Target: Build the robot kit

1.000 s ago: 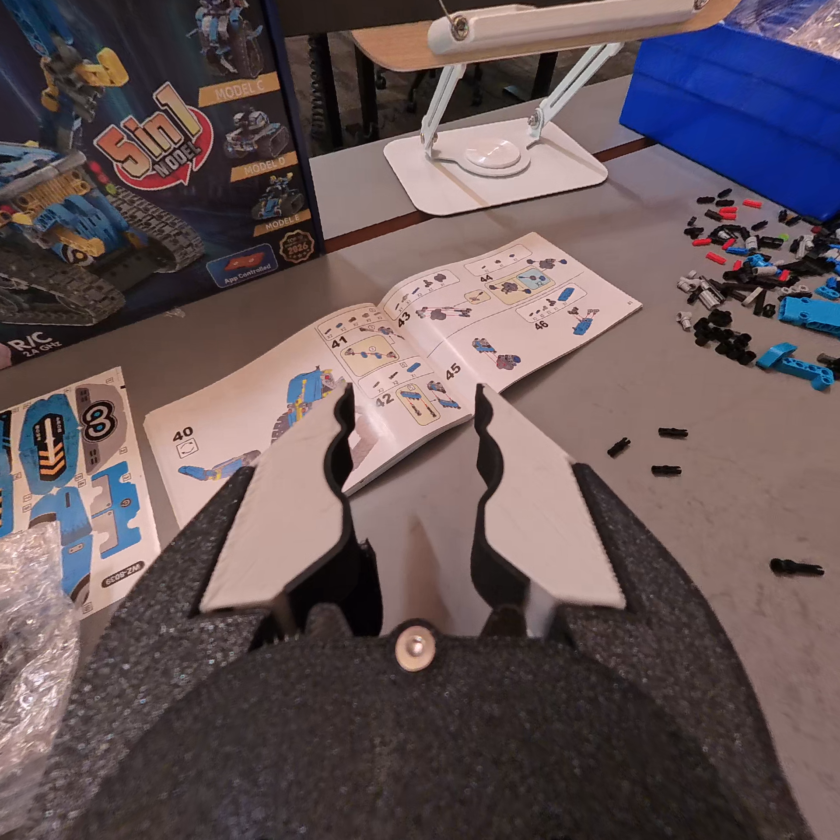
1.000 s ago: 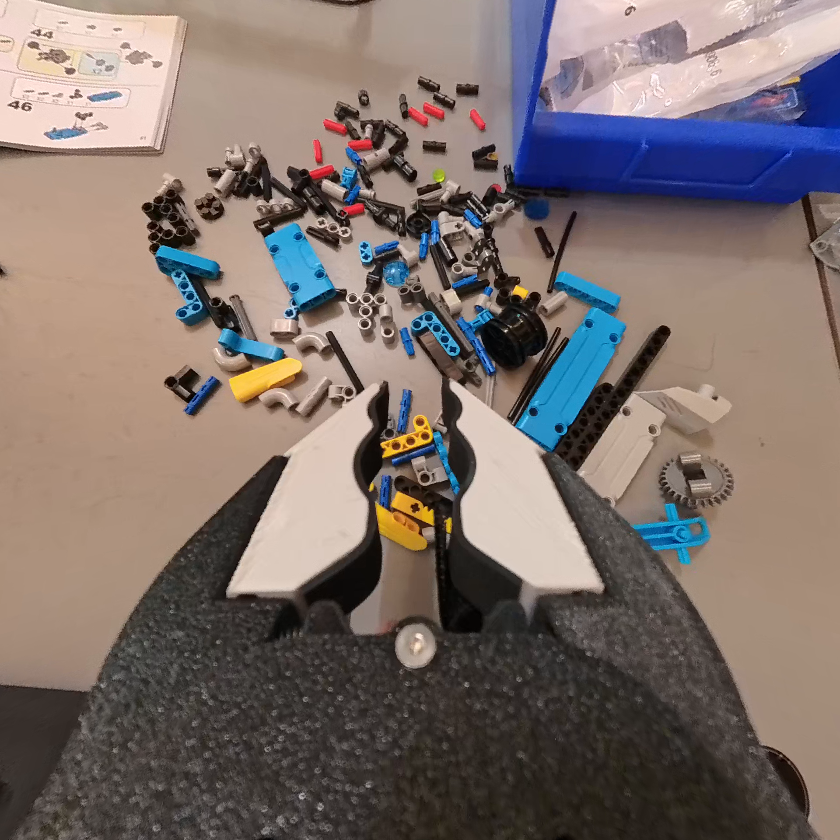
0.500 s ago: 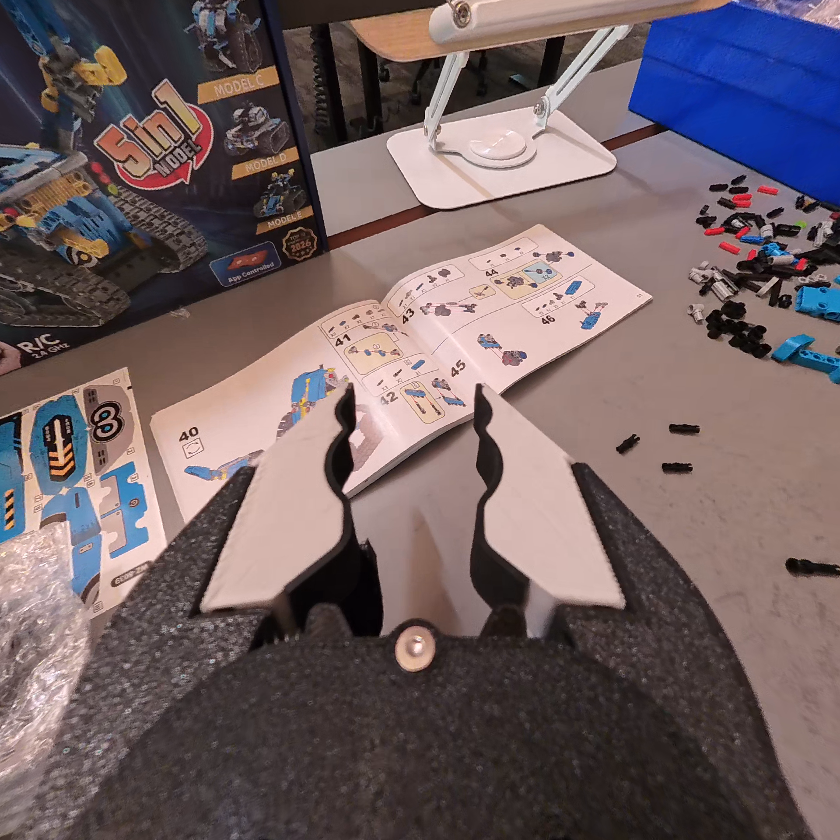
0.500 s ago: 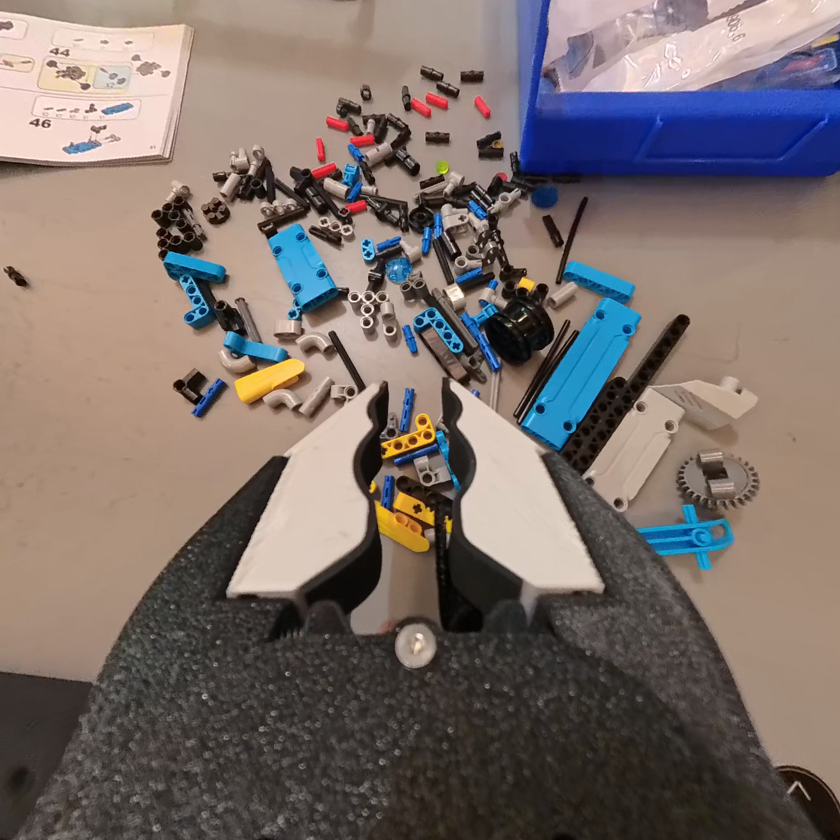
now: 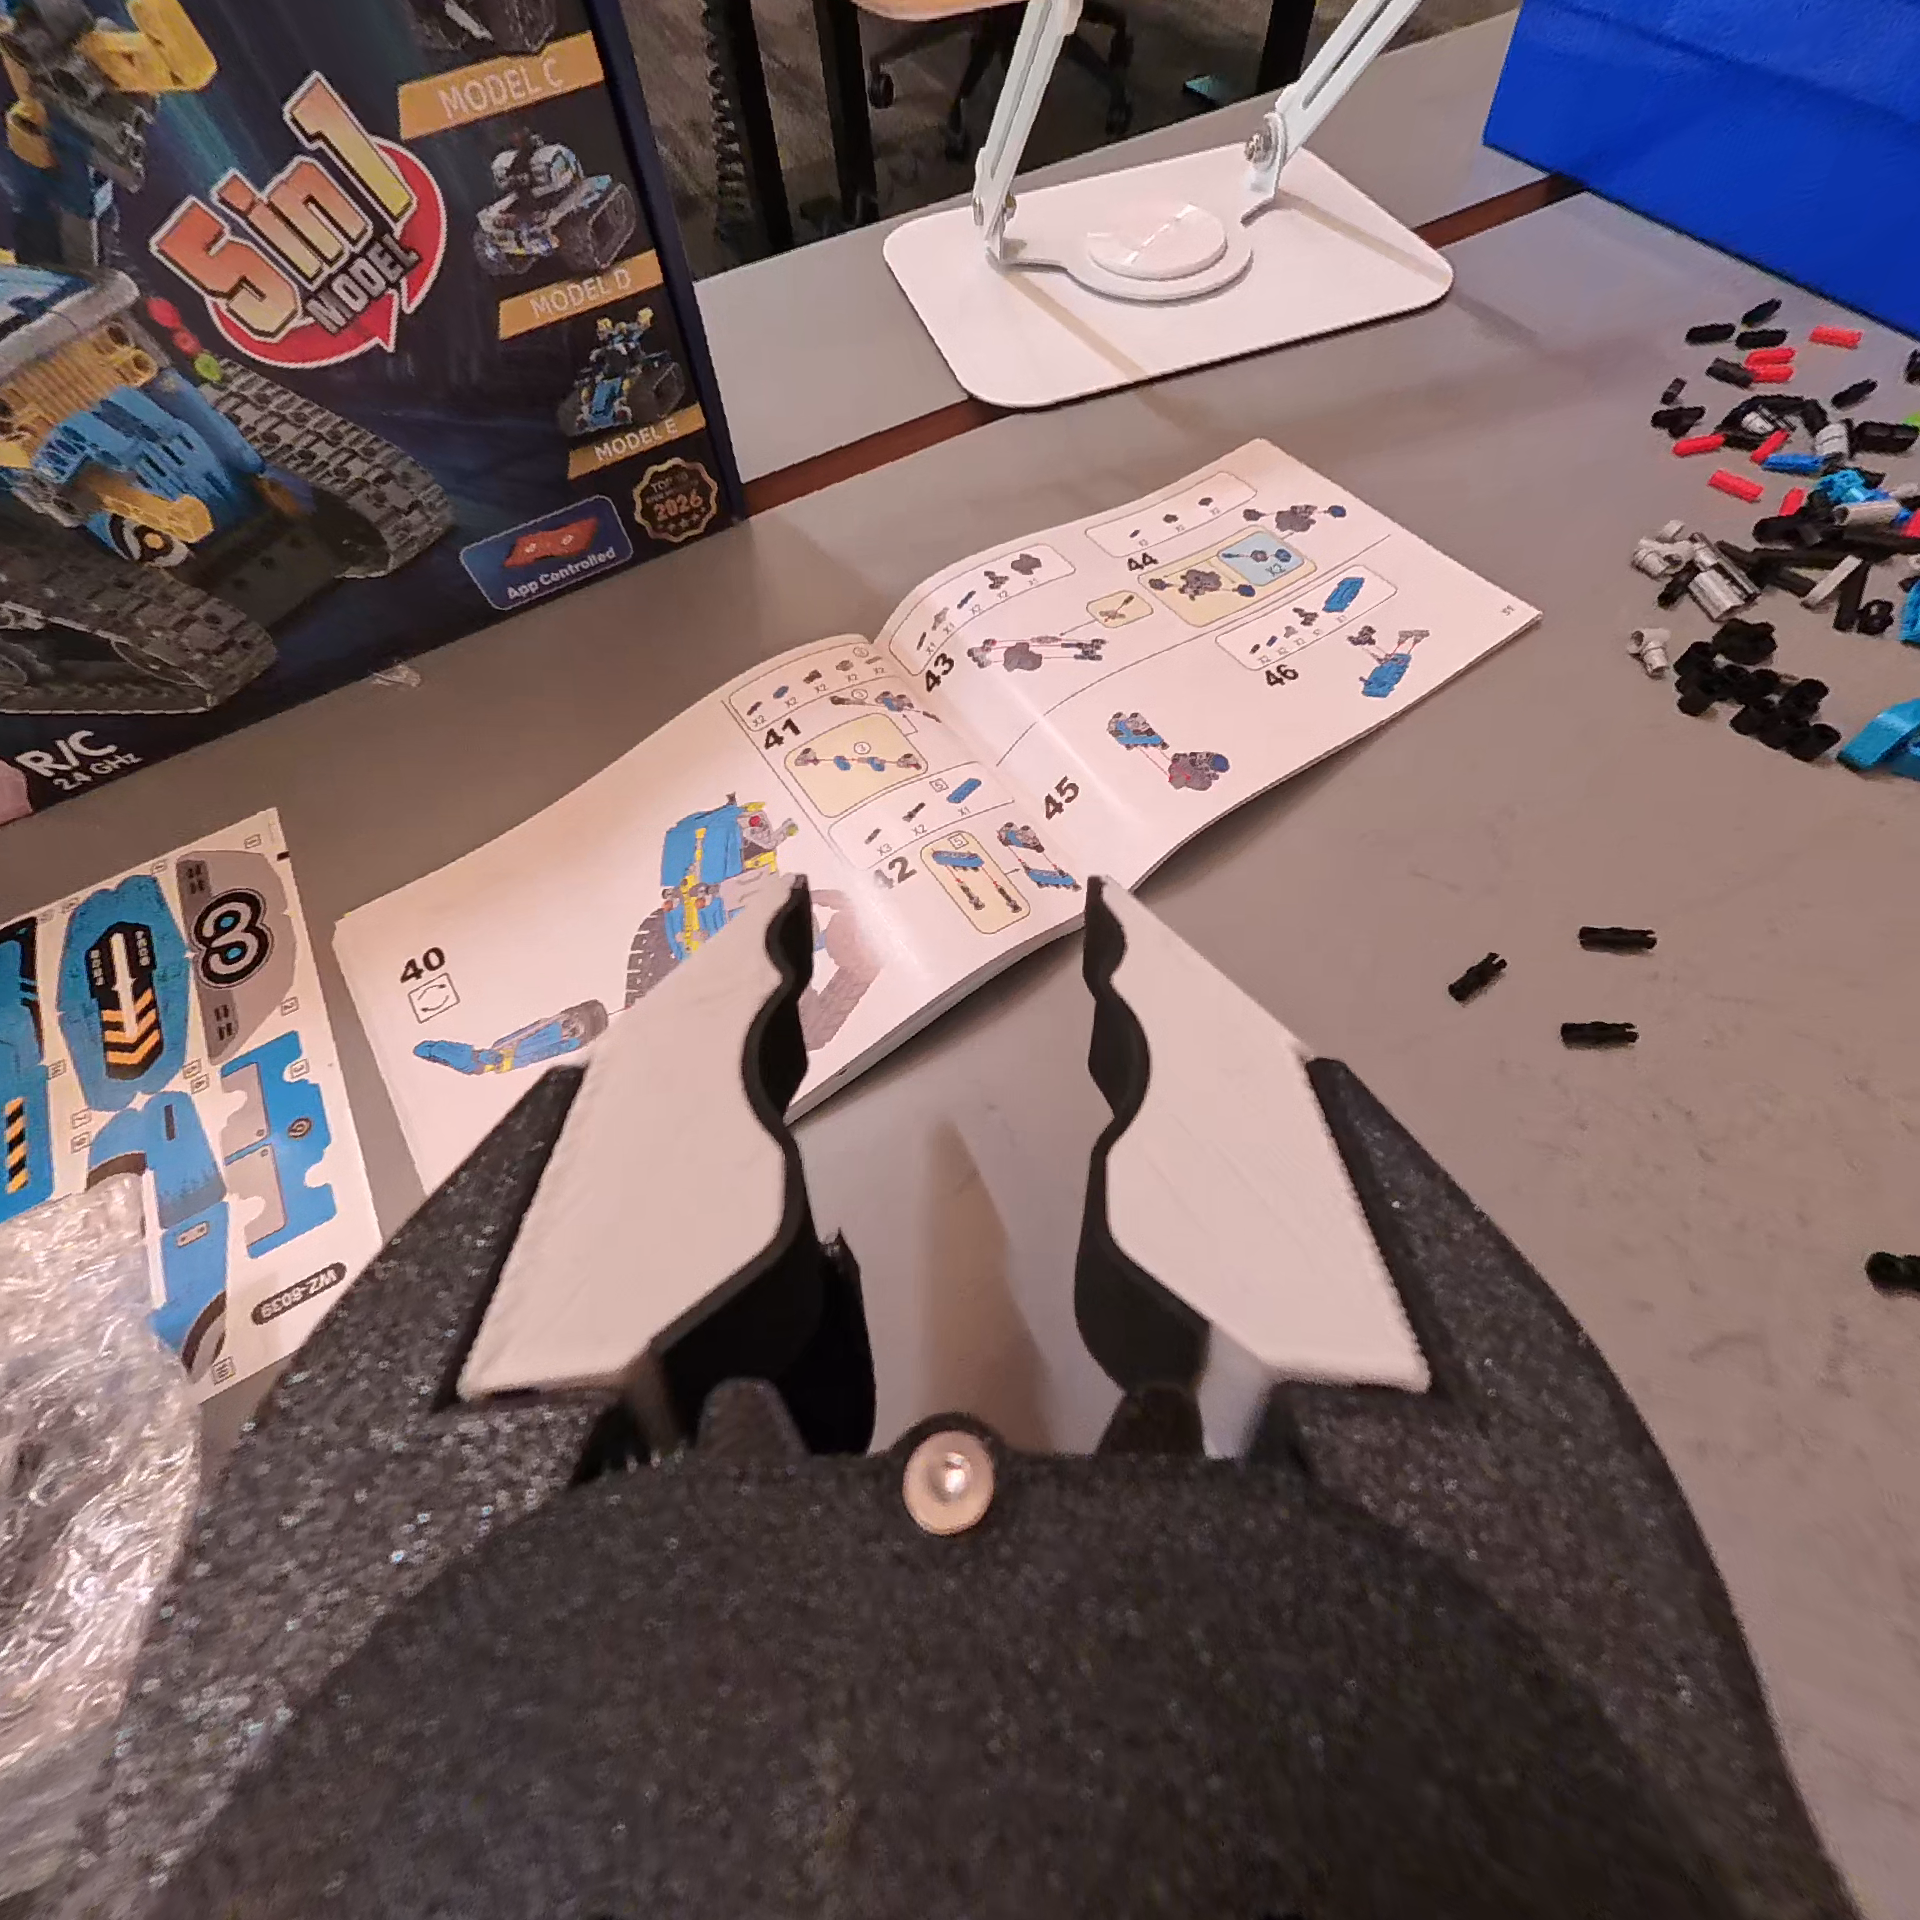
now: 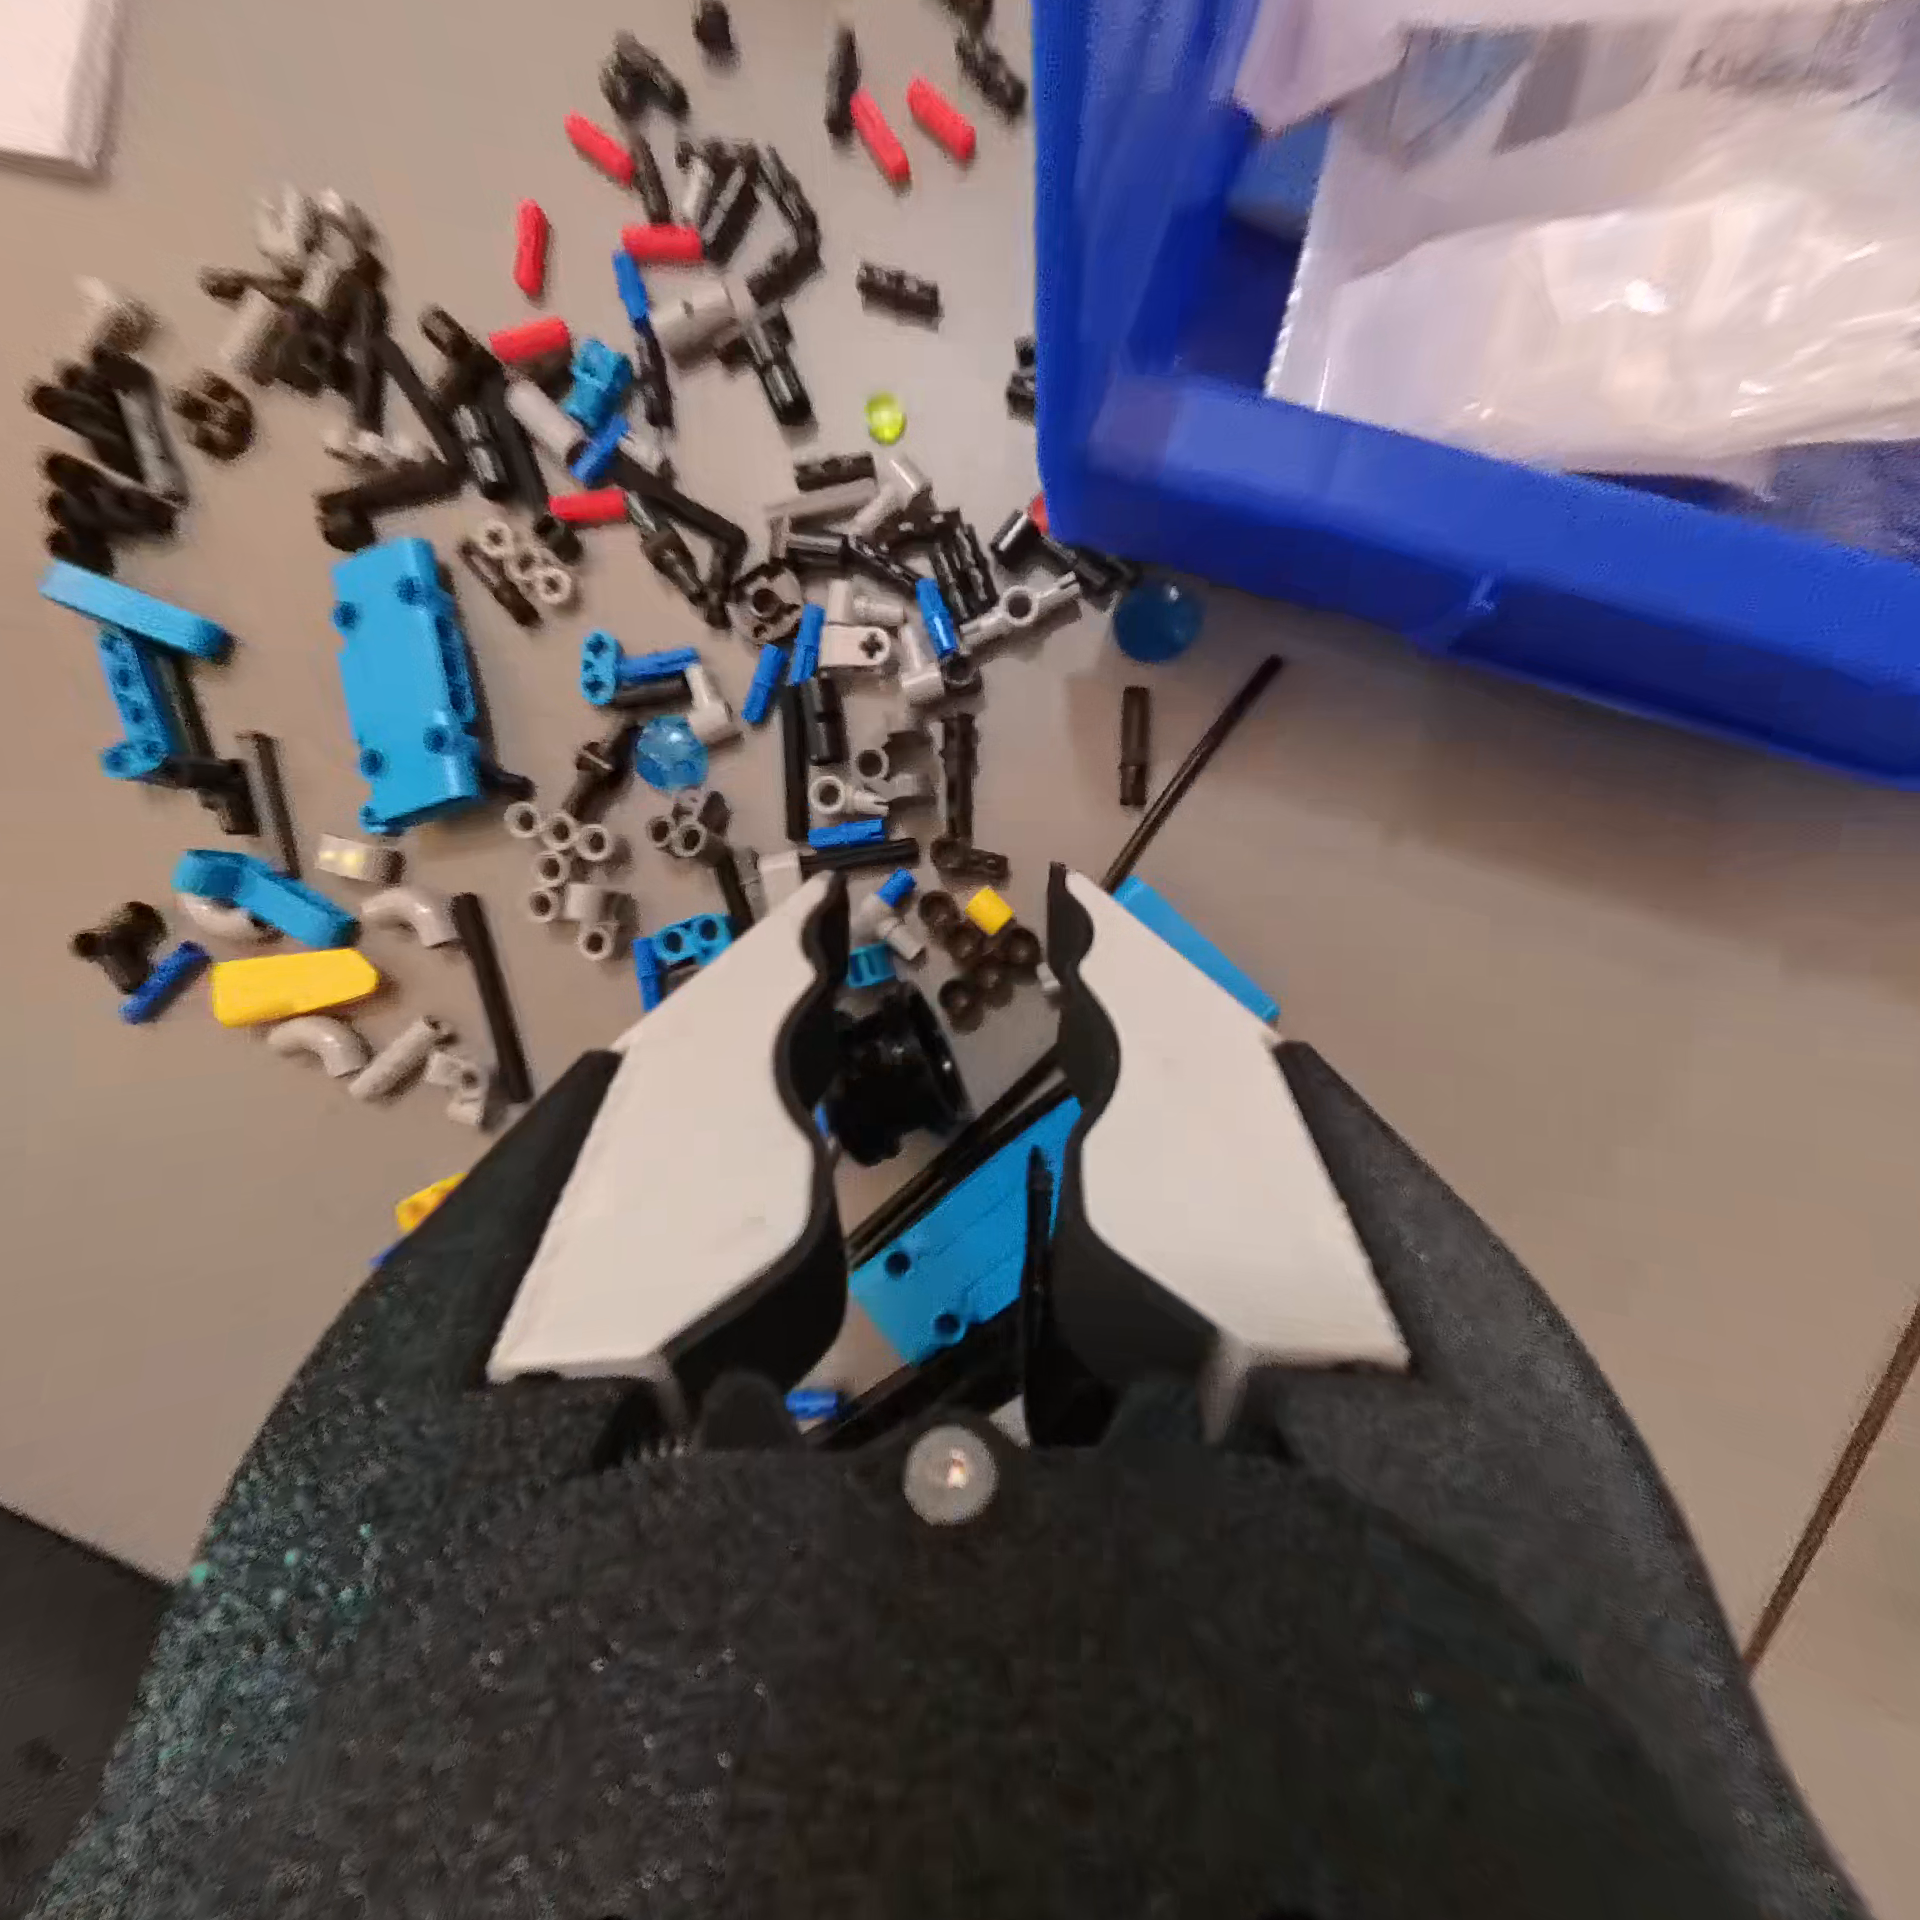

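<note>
My left gripper (image 5: 945,904) is open and empty, hovering over the near edge of an open instruction booklet (image 5: 935,748) on the grey table. My right gripper (image 6: 940,904) is open, low over a scatter of small building parts (image 6: 623,540). A black wheel (image 6: 894,1070) lies on the table between its fingers, close to the left pad, and the pads do not press on it. A blue panel (image 6: 966,1247) and thin black rods lie under the jaws. A small yellow piece (image 6: 987,909) and black rings sit just ahead of the tips.
A blue bin (image 6: 1455,540) with plastic bags stands at the right. A large toy box (image 5: 312,312), a sticker sheet (image 5: 177,1039), crinkled plastic (image 5: 62,1455) and a white lamp base (image 5: 1164,281) lie around the booklet. Loose black pins (image 5: 1600,977) lie right of the left gripper. About 45 cm separates my left fingertips from my right.
My right gripper has moved forward and to the right over the parts, toward the blue bin, and its jaws have opened wider; the black wheel now lies between them. The left gripper has drifted slightly.
</note>
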